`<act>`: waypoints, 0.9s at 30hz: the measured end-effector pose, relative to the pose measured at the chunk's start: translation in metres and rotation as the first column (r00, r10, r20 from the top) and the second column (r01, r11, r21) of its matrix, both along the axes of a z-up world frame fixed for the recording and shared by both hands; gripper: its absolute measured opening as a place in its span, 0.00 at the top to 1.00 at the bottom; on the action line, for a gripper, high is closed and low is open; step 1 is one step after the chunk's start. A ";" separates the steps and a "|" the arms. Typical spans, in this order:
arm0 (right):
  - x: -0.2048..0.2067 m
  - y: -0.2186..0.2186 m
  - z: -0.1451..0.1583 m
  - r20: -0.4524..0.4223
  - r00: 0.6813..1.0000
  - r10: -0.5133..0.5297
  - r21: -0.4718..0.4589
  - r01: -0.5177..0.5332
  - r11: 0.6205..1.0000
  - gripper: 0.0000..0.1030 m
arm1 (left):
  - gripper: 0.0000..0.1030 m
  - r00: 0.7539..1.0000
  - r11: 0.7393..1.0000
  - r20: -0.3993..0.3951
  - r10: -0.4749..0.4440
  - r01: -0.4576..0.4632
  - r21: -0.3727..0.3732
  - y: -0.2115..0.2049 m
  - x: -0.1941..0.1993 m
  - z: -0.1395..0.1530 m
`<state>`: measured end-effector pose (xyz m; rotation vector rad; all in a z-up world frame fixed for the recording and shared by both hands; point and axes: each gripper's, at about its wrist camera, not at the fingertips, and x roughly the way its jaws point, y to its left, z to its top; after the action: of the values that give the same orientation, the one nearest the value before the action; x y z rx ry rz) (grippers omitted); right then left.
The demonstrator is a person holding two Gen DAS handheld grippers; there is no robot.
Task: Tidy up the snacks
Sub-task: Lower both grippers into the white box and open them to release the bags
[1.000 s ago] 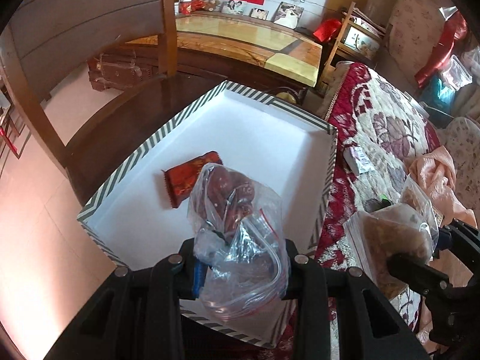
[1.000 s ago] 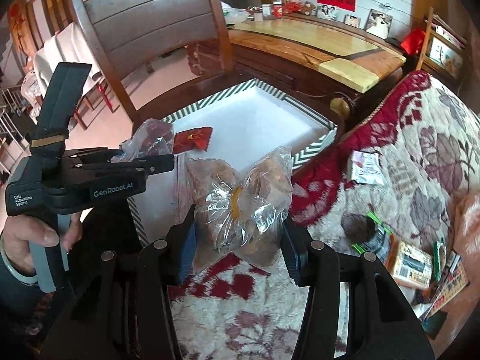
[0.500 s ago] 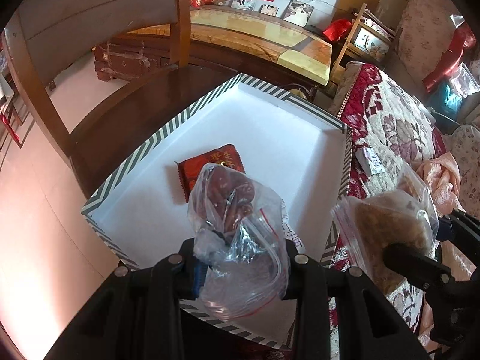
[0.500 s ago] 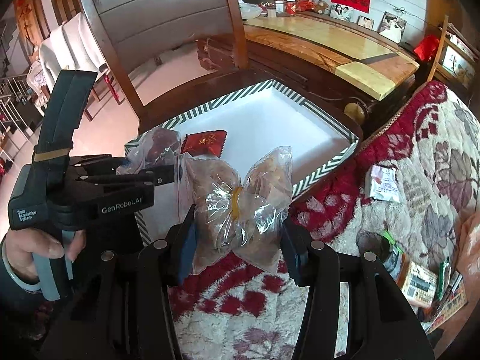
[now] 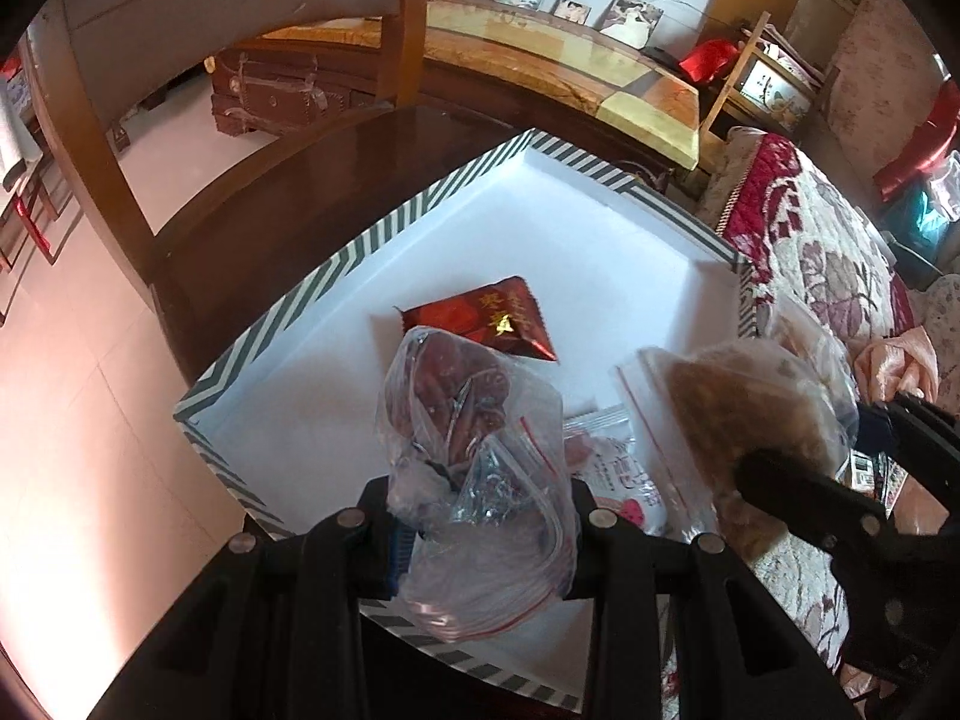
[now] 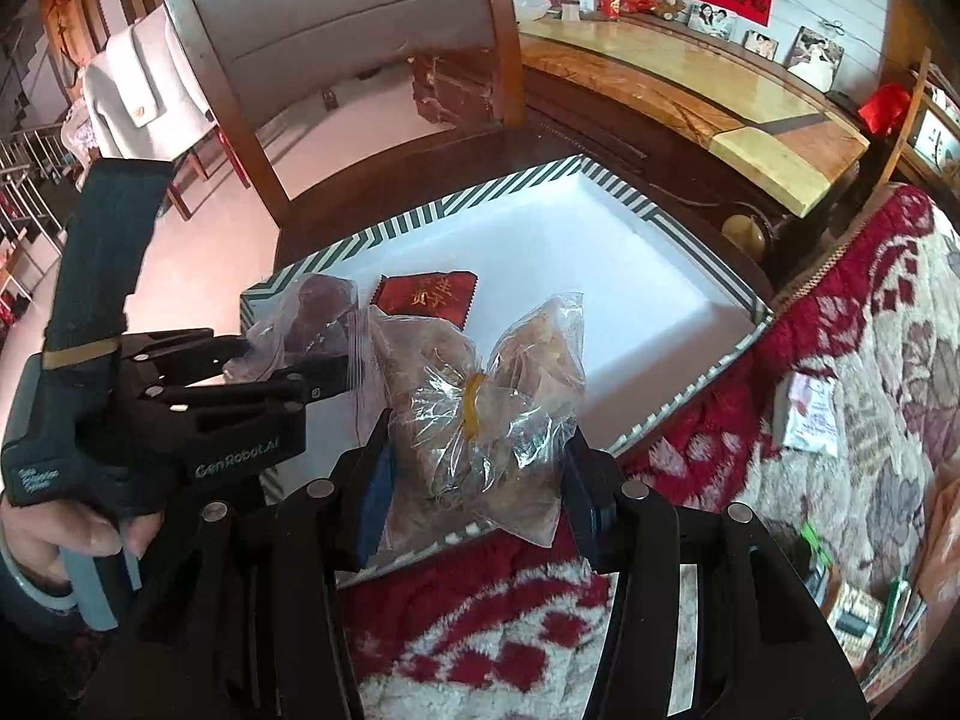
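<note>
My left gripper [image 5: 483, 531] is shut on a clear zip bag of red dates [image 5: 462, 396] and holds it above the near corner of the white box with a striped rim [image 5: 336, 252]. My right gripper [image 6: 477, 471] is shut on a clear bag of brown snacks [image 6: 480, 384] tied with a yellow band, held over the box's near edge [image 6: 690, 396]. A red snack packet [image 5: 486, 315] lies inside the box; it also shows in the right wrist view [image 6: 426, 294]. A white and pink packet [image 5: 618, 474] lies in the box under the bags.
The box sits on a dark wooden chair [image 5: 288, 180]. A red floral blanket [image 6: 840, 324] to the right holds a white packet [image 6: 810, 417] and several small packets [image 6: 858, 606]. A long wooden cabinet [image 5: 570, 54] stands behind.
Both grippers moved forward and left over the box with their bags. The brown snack bag now hangs over the box's right part beside the date bag.
</note>
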<state>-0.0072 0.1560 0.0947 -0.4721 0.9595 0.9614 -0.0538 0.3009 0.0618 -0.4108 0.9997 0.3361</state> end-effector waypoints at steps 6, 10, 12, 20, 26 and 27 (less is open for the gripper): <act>0.015 0.023 -0.019 -0.037 0.999 0.003 -0.027 -0.004 1.000 0.53 | 0.65 1.000 1.000 -0.025 0.004 -0.004 0.004 0.002 0.003 -0.006; 0.023 0.035 -0.038 -0.079 0.997 0.001 -0.054 -0.005 0.999 0.53 | 0.65 0.998 1.000 -0.055 0.011 -0.011 0.013 0.002 0.008 -0.011; 0.024 0.036 -0.044 -0.091 0.996 -0.007 -0.054 0.003 0.999 0.52 | 0.64 0.998 1.000 -0.066 0.023 -0.024 -0.002 0.005 0.008 -0.014; 0.026 0.021 -0.036 -0.118 0.991 -0.057 -0.002 0.057 0.998 0.45 | 0.37 0.996 0.999 -0.068 0.050 -0.050 0.002 0.007 0.004 -0.011; 0.022 -0.004 -0.014 -0.092 0.992 -0.083 0.047 0.087 0.995 0.44 | 0.28 0.998 0.998 -0.034 0.059 -0.058 0.025 0.001 0.000 0.003; 0.021 -0.009 -0.013 -0.094 0.992 -0.089 0.053 0.094 0.994 0.44 | 0.28 0.998 0.998 -0.028 0.057 -0.056 0.033 -0.001 0.001 0.006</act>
<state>0.0137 0.1475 0.0821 -0.3346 1.0249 0.9314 -0.0526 0.2998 0.0675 -0.4059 1.0107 0.4094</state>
